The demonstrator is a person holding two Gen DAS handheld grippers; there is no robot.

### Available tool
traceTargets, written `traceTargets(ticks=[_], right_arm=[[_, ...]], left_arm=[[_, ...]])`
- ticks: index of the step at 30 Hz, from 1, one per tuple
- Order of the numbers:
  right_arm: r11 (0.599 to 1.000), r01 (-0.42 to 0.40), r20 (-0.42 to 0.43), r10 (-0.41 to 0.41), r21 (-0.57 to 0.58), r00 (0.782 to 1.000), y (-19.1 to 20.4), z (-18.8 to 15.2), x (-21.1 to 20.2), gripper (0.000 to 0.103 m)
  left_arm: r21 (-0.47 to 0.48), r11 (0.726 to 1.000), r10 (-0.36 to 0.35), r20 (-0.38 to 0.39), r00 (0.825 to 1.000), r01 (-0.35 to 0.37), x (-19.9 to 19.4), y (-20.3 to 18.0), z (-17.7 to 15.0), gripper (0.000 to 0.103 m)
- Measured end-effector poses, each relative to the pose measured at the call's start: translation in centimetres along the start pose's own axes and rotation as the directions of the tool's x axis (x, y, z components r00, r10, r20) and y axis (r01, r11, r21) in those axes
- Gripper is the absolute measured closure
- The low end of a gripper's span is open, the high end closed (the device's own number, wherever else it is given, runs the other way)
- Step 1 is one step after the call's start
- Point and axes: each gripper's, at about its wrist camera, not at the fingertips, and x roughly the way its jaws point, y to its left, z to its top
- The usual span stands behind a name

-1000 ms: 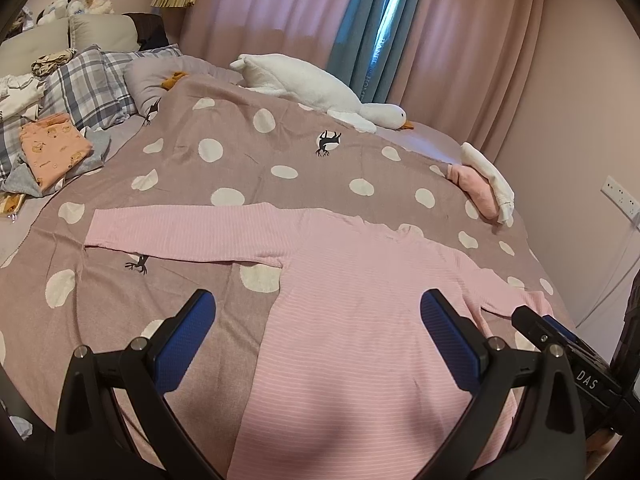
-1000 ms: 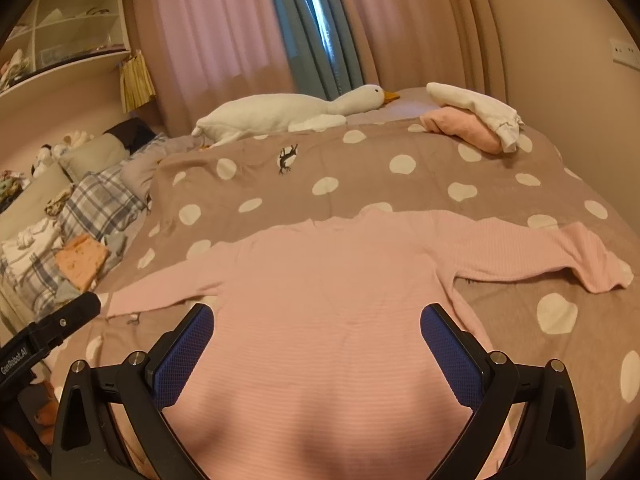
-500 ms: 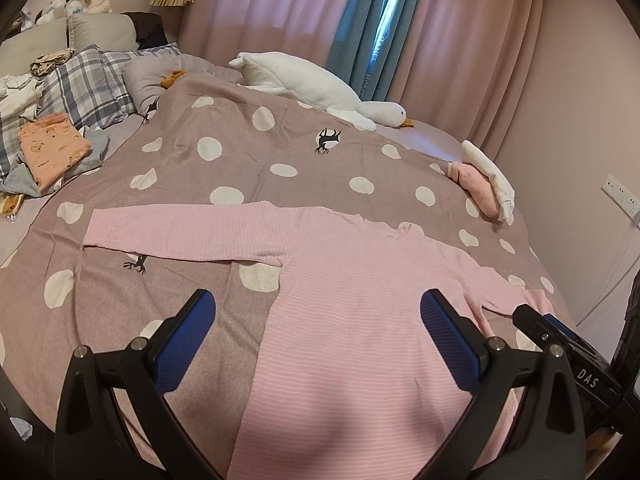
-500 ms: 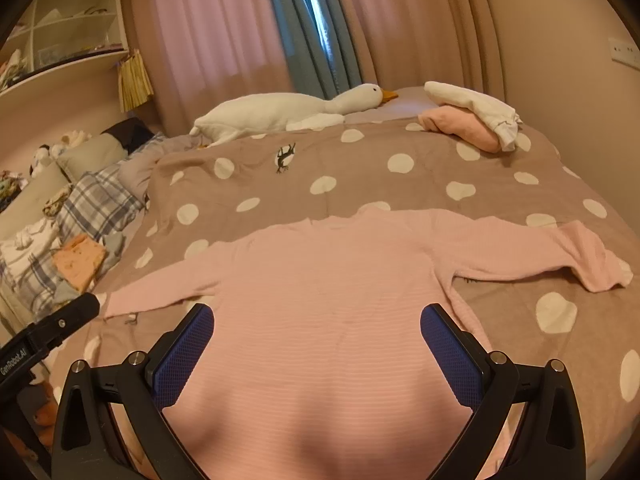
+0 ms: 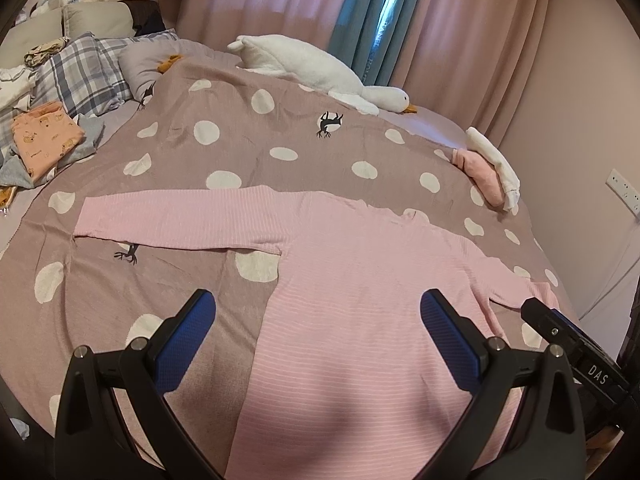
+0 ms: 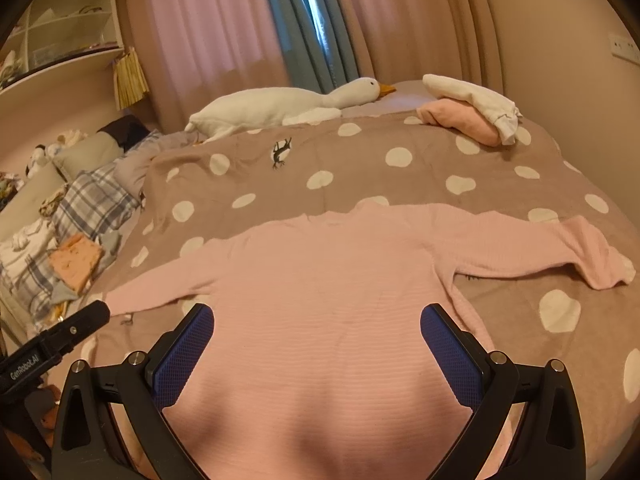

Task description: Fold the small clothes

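The pink, finely ribbed long-sleeved knit top lies flat on the taupe polka-dot bedspread — left gripper and right gripper above it, jaws wide open, empty.

I see the pink top as a soft, matt, finely ribbed knit lying on a woven-looking, matt dotted blanket. My left gripper and right gripper look like matt black plastic with small shiny metal screws, their blue pads cross-hatched and rubbery. The goose toy looks fluffy plush.
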Motion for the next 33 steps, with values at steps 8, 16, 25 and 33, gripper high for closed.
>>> traceTargets(ticks=[8,16,25,33], right_arm=[[1.0,0.006,-0.02,-0.006,0.018,1.0,-0.7,0.6,0.9,0.001],[0.998,0.032,-0.038,-0.03,0.047,0.999,-2.0,1.8,1.4,0.001],[0.994,0.065,-0.016,-0.064,0.082,0.998,-4.8,4.0,-0.4,0.001],[0.988,0.13,-0.052,-0.127,0.082,0.991,-6.1,4.5,0.1,0.001]], left_arm=[[0.004,1.0,-0.004,-0.033,0.999,0.004,1.5,-0.3,0.3,0.0],[-0.003,1.0,-0.011,-0.116,0.993,0.01,4.0,-1.0,1.1,0.001],[0.003,1.0,-0.011,-0.211,0.978,0.012,6.1,-1.5,1.6,0.001],[-0.017,0.999,-0.035,-0.245,0.969,0.032,6.9,-0.9,1.6,0.002]])
